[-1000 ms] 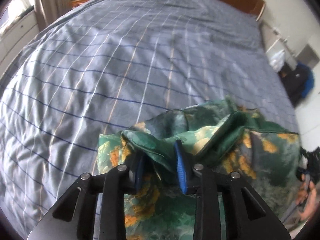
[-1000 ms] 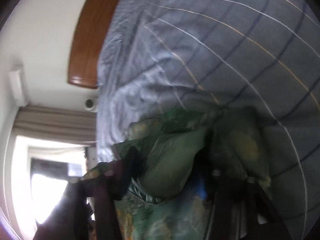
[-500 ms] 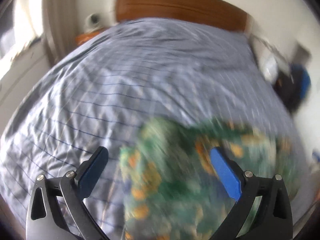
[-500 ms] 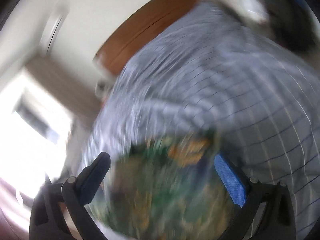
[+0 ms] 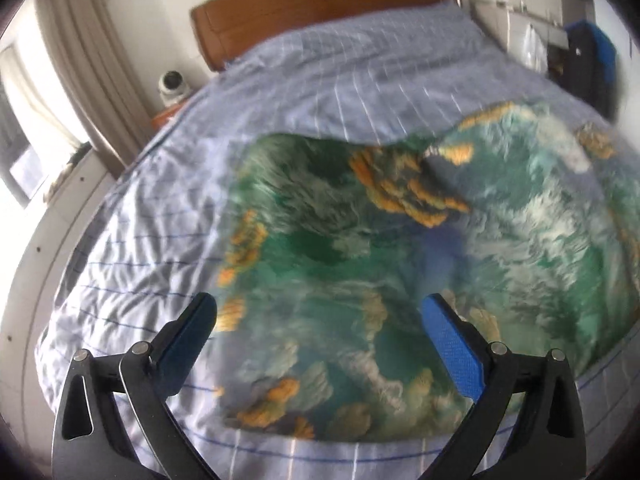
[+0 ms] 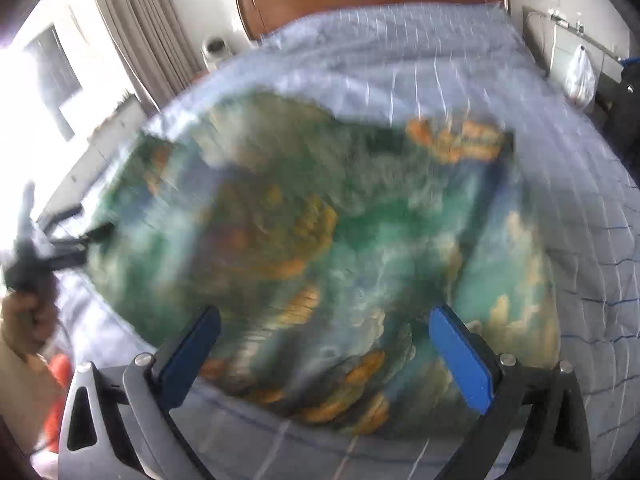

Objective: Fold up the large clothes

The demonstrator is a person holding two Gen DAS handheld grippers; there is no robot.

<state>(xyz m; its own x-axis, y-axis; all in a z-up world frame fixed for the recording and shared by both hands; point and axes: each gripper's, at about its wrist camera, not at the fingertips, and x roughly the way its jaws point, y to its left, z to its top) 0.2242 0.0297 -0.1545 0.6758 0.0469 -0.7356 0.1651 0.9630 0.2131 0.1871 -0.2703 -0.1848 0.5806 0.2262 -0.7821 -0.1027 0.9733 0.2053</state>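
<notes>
A green garment with orange and white print (image 5: 400,272) lies folded on the blue checked bed cover (image 5: 160,240), blurred by motion. It also shows in the right wrist view (image 6: 320,248). My left gripper (image 5: 320,328) is open and empty, held above the garment's near edge. My right gripper (image 6: 324,336) is open and empty, above the garment's near edge too. In the right wrist view, the left gripper (image 6: 60,244) and the hand holding it appear at the far left.
A wooden headboard (image 5: 320,4) stands at the far end of the bed. Curtains (image 5: 88,64) and a window are at the left. A white round device (image 5: 172,84) sits on a bedside stand. A dark bag (image 5: 592,64) is at the right.
Both grippers have let go of the garment, opened wide and pulled back and up. The garment now lies spread flatter on the bed.
</notes>
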